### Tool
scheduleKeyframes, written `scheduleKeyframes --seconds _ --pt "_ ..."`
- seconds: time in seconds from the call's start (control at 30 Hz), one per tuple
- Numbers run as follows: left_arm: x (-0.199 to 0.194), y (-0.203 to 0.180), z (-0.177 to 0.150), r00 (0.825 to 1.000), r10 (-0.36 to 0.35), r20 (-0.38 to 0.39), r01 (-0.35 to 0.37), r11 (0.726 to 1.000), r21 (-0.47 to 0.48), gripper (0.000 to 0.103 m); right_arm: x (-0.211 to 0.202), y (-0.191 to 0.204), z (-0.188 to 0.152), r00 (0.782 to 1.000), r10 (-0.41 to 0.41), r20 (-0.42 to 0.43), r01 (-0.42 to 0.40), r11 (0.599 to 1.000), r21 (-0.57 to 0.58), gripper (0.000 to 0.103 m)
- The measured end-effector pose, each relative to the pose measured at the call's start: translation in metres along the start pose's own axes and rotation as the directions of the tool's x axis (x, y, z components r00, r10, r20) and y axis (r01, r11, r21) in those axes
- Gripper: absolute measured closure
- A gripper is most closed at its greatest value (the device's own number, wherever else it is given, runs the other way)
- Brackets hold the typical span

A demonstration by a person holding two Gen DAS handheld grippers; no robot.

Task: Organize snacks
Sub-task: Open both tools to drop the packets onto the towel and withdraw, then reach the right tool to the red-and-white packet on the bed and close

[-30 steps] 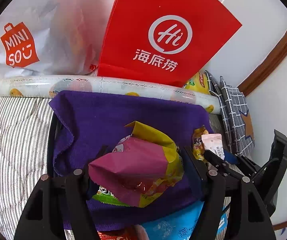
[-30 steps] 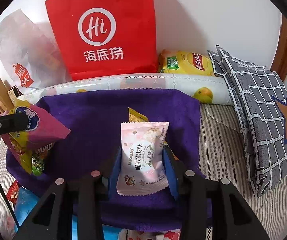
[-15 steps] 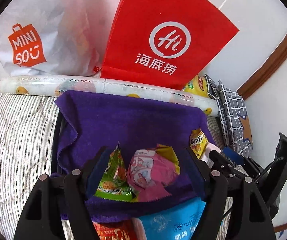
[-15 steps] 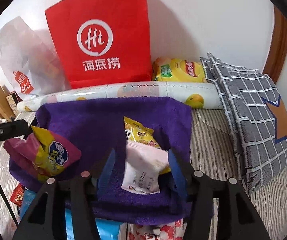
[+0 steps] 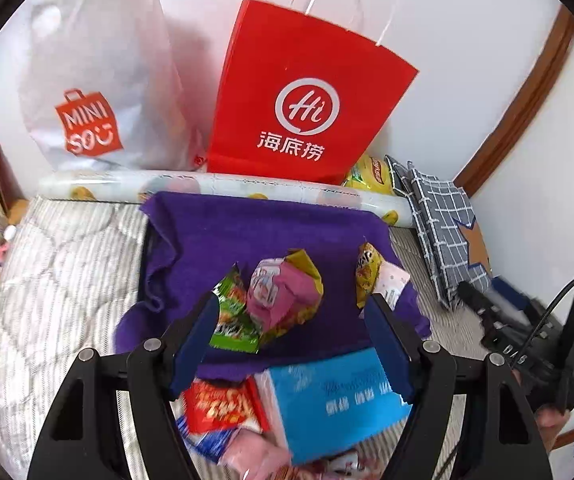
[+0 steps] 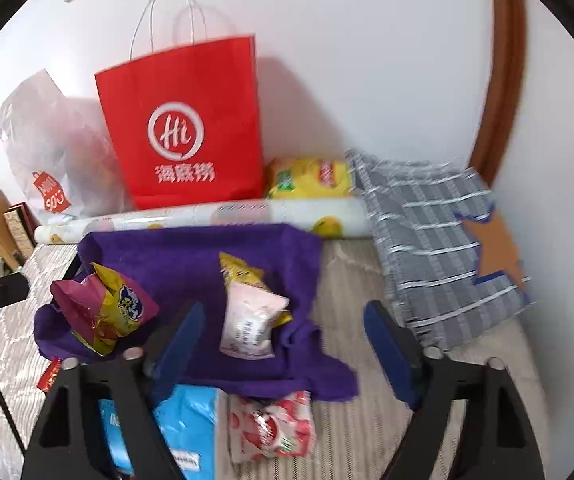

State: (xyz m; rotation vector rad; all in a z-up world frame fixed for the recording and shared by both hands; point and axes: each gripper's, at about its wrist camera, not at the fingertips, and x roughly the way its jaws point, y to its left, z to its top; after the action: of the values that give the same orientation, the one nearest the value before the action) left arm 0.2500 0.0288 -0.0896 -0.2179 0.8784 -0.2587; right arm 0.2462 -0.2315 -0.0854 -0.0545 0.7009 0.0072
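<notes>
Right gripper (image 6: 283, 340) jaws just opened wide, empty; pink packet (image 6: 253, 326) lies between, on purple cloth (image 6: 191, 260). Left gripper (image 5: 293, 316) jaws wide, empty. Green packet (image 5: 233, 316) only in left view.

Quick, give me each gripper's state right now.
Left gripper: open, holding nothing.
Right gripper: open, jaws just opened; pink snack packet lies loose on the purple cloth.

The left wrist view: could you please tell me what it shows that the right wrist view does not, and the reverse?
Only the left wrist view shows the green snack packet beside the pink and yellow bag, and the right gripper from the side.

Only the right wrist view shows the red and white snack packet near the cloth's front edge.

Both show the purple cloth, the red paper bag, the blue pack and the pale pink packet.
</notes>
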Motion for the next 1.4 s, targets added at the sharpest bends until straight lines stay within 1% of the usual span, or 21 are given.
scheduleKeyframes --seconds 0.1,0.17,0.23,0.3,0.43,0.63,0.77,0.83,0.93,1.0,1.07,1.13,1.3,1.4 --pt "-0.016 -0.007 -0.009 0.999 0.042 0.015 -0.042 0.999 0.027 0.029 -0.017 -0.003 -0.004 0.999 -0.032 0.014 0.032 0.999 0.018 0.013" --pt "-0.025 -0.011 -0.017 0.999 0.048 0.021 -0.049 0.998 0.044 0.029 -0.028 -0.008 -0.009 1.000 -0.026 0.007 0.026 0.999 0.045 0.013" --pt "-0.033 -0.015 -0.026 0.998 0.055 0.029 -0.057 0.997 0.061 0.029 -0.041 -0.012 -0.015 1.000 -0.012 0.018 0.011 0.998 0.069 0.012" --pt "-0.042 -0.019 -0.036 0.997 0.058 0.044 -0.061 0.995 0.083 0.029 -0.053 -0.015 -0.023 0.999 -0.023 0.039 0.020 0.997 0.075 0.011" --pt "-0.055 -0.025 -0.054 0.996 0.064 0.062 -0.070 0.992 0.108 0.029 -0.060 -0.019 -0.037 0.997 -0.069 0.029 0.067 0.996 0.061 0.009" --pt "-0.061 -0.029 -0.077 0.996 0.066 0.064 -0.073 0.991 0.114 0.029 -0.069 -0.025 -0.061 0.997 -0.061 0.039 0.059 0.996 0.062 0.010" --pt "-0.062 -0.023 -0.085 0.993 0.093 0.075 -0.100 0.991 0.094 0.029 -0.067 -0.025 -0.072 0.998 -0.063 0.029 0.062 0.997 0.044 0.010" --pt "-0.060 -0.019 -0.088 0.992 0.105 0.069 -0.111 0.990 0.090 0.029 -0.064 -0.025 -0.076 0.998 -0.058 0.021 0.057 0.998 0.039 0.010" --pt "-0.057 -0.008 -0.093 0.991 0.124 0.057 -0.128 0.989 0.072 0.029 -0.052 -0.026 -0.081 1.000 -0.020 -0.016 0.021 0.999 0.048 0.010" --pt "-0.054 0.000 -0.094 0.990 0.133 0.047 -0.136 0.989 0.057 0.029 -0.040 -0.025 -0.084 0.999 -0.025 -0.041 0.026 0.999 0.043 0.010" --pt "-0.049 0.008 -0.095 0.992 0.123 0.023 -0.124 0.992 0.039 0.029 -0.026 -0.024 -0.087 0.997 -0.034 -0.064 0.036 0.999 0.034 0.010" --pt "-0.047 0.016 -0.096 0.994 0.112 0.012 -0.113 0.993 0.025 0.029 -0.012 -0.023 -0.091 0.996 -0.024 -0.086 0.028 0.999 0.038 0.010" --pt "-0.041 0.025 -0.095 0.994 0.111 0.002 -0.111 0.994 0.020 0.029 0.015 -0.024 -0.098 0.989 0.020 -0.144 -0.012 0.998 0.058 0.026" --pt "-0.032 0.030 -0.092 0.994 0.110 -0.013 -0.110 0.994 0.000 0.029 0.030 -0.026 -0.100 0.985 0.040 -0.170 -0.031 0.998 0.059 0.028"
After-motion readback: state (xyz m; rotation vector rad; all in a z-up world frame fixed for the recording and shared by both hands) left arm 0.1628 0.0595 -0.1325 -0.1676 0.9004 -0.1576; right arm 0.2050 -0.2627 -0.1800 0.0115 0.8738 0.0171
